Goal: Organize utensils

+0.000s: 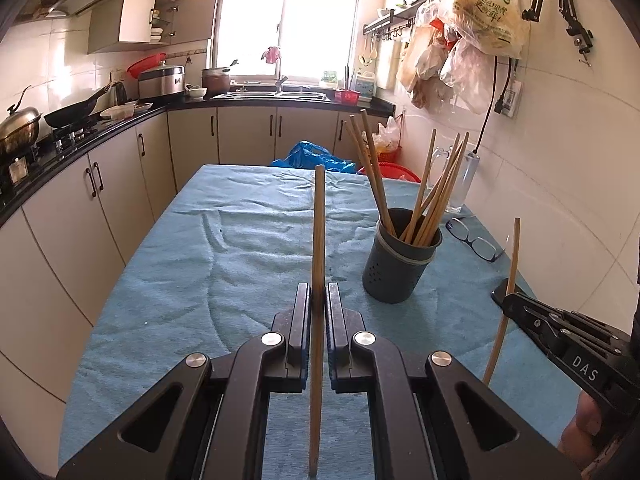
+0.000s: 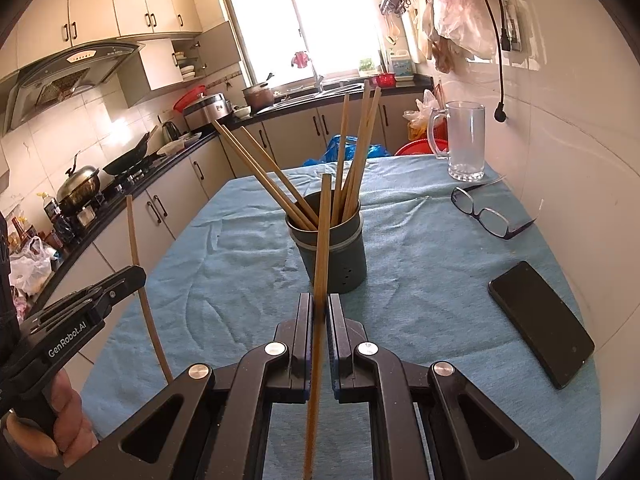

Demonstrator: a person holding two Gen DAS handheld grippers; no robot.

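Fingers, left gripper [image 1: 318, 300]: pressed together on a wooden chopstick [image 1: 319, 240], only the stick's width between the blue-edged pads
Left chopstick: upright through the pads, upper end above the far half of the table, lower end out of frame at the bottom edge
Fingers, right gripper [image 2: 319, 304]: likewise clamped on a second chopstick [image 2: 322, 240], no other gap between the pads
Right chopstick: near upright, leaning slightly right at the top, tip in front of the holder's rim in the right wrist view; apart from the holder or touching it, cannot tell
Right gripper from the left wrist view [image 1: 516, 306]: low at right, stick rising from its tip, part of a hand behind it at the frame edge
Left gripper from the right wrist view [image 2: 132, 276]: low at left, its stick slanting up, hand [image 2: 68, 420] around the handle
Holder [image 1: 400, 268]: dark grey perforated cup, upright on the blue cloth [image 1: 224, 248], right of centre
Chopsticks in holder [image 2: 352, 160]: a loose bunch, fanned left and right above the rim
Glasses [image 2: 486, 216]: folded open on the cloth, right of the holder, beyond the phone
Phone [image 2: 540, 320]: black, flat, screen dark, near the right edge of the table
Glass mug [image 2: 466, 140]: clear, upright at the far right corner of the cloth
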